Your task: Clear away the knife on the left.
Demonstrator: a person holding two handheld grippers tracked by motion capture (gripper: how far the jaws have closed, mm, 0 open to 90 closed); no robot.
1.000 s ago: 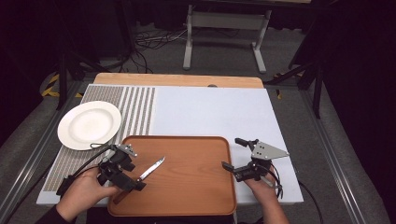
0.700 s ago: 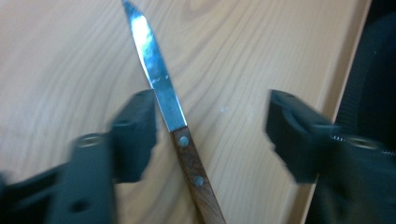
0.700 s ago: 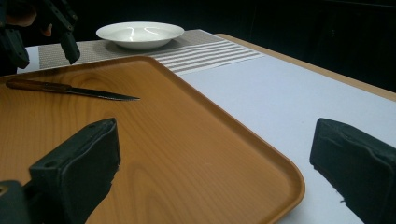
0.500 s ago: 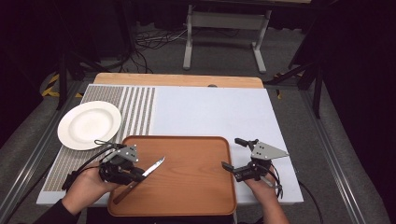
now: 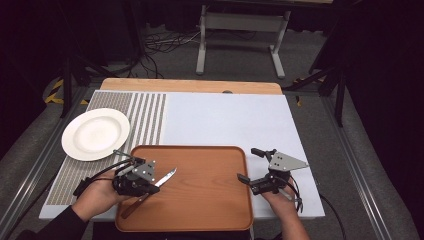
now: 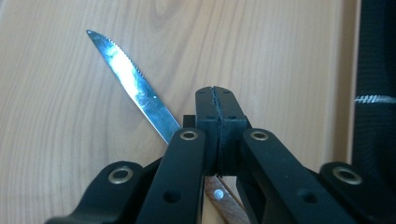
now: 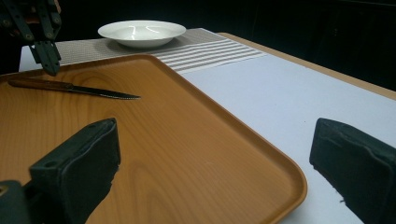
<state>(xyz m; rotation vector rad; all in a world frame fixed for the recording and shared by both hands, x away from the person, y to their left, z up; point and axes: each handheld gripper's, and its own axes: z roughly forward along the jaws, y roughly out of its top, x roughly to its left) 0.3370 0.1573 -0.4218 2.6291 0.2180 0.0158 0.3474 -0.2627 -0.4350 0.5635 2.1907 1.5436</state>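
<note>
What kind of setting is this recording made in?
Likely a lab or studio workbench, not a home: a dark room, loose cables on grey carpet, a metal stand, and a table staged with tray and plate.

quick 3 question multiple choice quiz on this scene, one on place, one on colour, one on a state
1. Where does the knife lie?
A. on the plate
B. on the wooden tray
C. on the striped mat

2. What colour is the plate?
A. white
B. blue
C. black

3. How do the right gripper's jaws stand?
A. shut on the knife
B. shut on the tray's rim
C. wide open, with nothing between them

Answers:
1. B: the knife lies flat near the left end of the wooden tray.
2. A: the plate on the striped mat is plain white.
3. C: in the right gripper view the right gripper has its jaws far apart, above the tray's corner.
</note>
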